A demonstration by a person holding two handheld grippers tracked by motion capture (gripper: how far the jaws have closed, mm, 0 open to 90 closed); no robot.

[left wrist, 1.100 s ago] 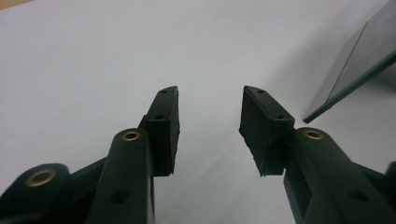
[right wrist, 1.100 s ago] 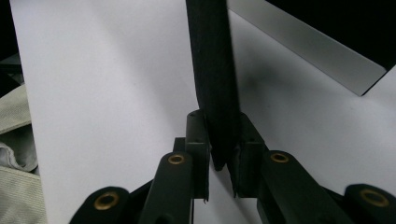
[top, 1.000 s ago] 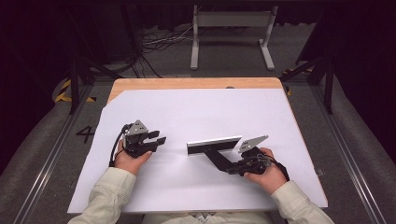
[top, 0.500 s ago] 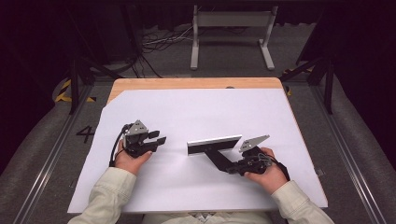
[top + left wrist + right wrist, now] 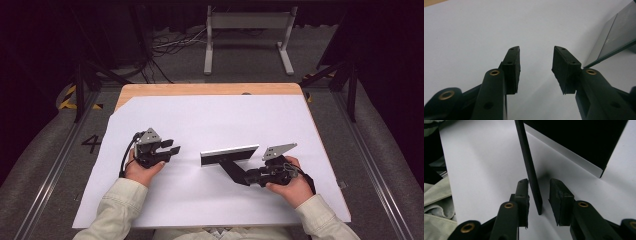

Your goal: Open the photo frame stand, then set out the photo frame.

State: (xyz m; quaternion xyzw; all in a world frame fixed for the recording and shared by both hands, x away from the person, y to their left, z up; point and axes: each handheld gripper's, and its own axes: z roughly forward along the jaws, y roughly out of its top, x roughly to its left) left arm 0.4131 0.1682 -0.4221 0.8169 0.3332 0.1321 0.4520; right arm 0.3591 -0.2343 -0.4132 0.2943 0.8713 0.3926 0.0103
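Thin, stiff, light stand [image 5: 229, 159]; best pinched at strut [image 5: 530, 170]. Right gripper [image 5: 539, 195] just opening, strut between, unpressed. Left gripper [image 5: 535, 66] open, empty.

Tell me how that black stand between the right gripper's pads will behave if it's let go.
The black stand looks stiff: its thin leg runs dead straight. Probably light, being so slim. Its long panel stands on edge on the white sheet, so it may tip once the right gripper withdraws.
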